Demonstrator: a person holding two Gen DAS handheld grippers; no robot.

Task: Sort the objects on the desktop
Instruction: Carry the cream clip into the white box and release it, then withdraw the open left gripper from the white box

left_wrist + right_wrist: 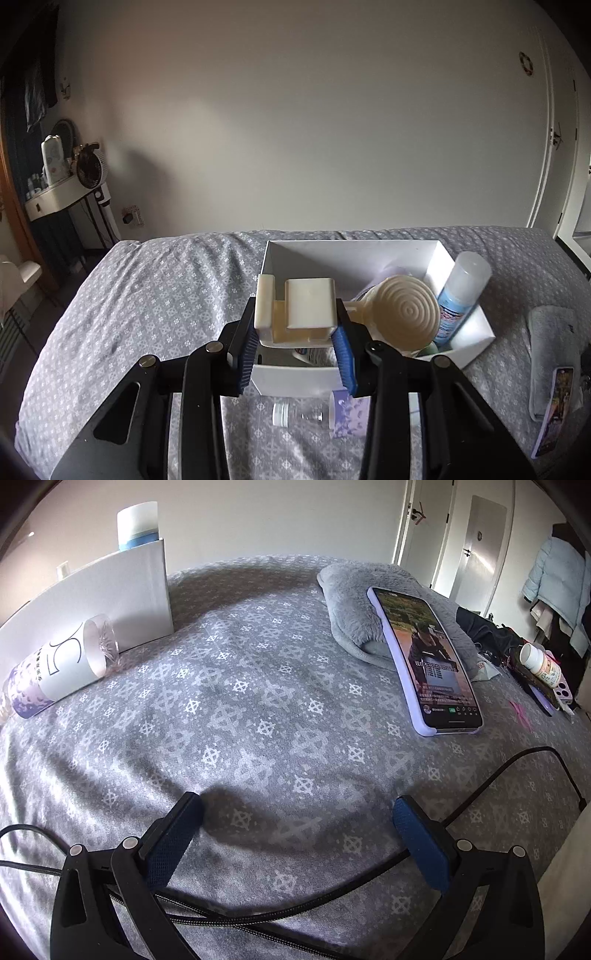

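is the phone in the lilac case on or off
On: the phone in the lilac case shows a lit video picture, lying against the grey fluffy cloth.

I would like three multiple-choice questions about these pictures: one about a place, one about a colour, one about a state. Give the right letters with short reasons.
1. Where does the clear plastic water bottle with the lilac label lie?
A. inside the white box
B. on the bedspread in front of the white box
C. on the grey towel

2. What colour is the case of the smartphone?
A. lilac
B. red
C. black

3. What is the state of the left claw?
A. open and empty
B. shut on the cream plastic holder
C. shut on the spray can

Answers: 1 B, the bottle lies on its side on the patterned grey bedspread just outside the white cardboard box. 2 A, a lilac rim runs around the lit screen. 3 B, both blue pads press the sides of the cream plastic holder.
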